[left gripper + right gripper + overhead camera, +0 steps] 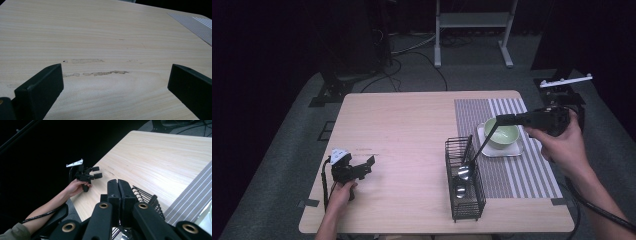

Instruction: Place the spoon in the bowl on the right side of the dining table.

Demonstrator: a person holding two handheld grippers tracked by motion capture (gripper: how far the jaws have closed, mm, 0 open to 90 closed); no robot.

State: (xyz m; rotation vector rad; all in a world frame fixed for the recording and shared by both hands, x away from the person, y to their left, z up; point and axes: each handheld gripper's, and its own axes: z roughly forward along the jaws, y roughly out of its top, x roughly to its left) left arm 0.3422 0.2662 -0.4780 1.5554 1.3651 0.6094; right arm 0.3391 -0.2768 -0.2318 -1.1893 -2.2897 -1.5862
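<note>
High view: we are watching the right gripper (500, 119) pinching a thin black ladle handle (486, 140), bowl end inside the wire rack (464, 200) (light, stiff, likely slippery); gripping mid-handle seems soundest. The left gripper (368, 165) is resting wide and empty on the table (402, 125).

the table (402, 130) had a pale, matt wood-grain top with faint smudged marks. the striped mat (512, 150) looked woven. the basket (464, 187) was black wire, the spoon (463, 173) shiny metal, the bowl (501, 133) smooth glossy green.
</note>
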